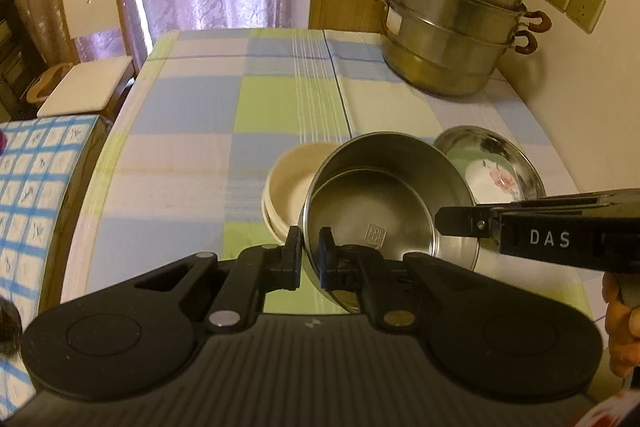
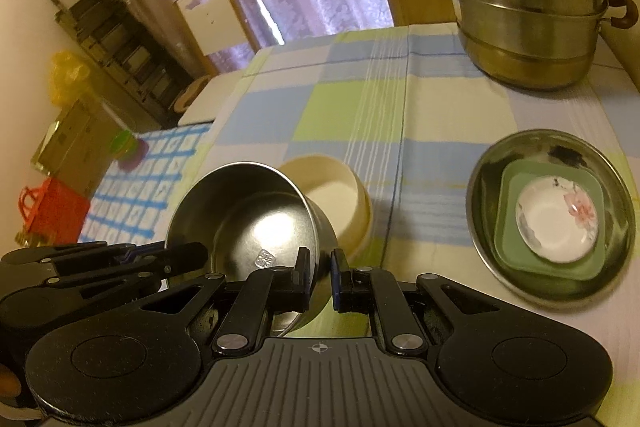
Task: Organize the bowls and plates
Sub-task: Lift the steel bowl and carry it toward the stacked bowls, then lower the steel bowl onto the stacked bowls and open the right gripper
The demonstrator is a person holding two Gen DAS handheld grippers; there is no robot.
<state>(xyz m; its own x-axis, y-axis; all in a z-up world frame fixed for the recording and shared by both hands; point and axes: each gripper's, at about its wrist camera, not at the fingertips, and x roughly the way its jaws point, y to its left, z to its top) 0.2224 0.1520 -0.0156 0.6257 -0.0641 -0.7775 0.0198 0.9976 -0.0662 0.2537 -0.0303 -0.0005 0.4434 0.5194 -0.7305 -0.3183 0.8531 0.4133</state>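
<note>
Near the worktop's (image 1: 192,163) front edge I have the steel bowl (image 1: 384,211) tilted in the air, my left gripper (image 1: 310,255) and right gripper (image 2: 320,269) each clenched on its rim. Right of it, the flowered dish (image 2: 558,219) and green plate (image 2: 508,227) already sit nested in a steel basin (image 2: 480,187). Left to sort: this bowl and the cream bowl (image 2: 340,187) behind it.
</note>
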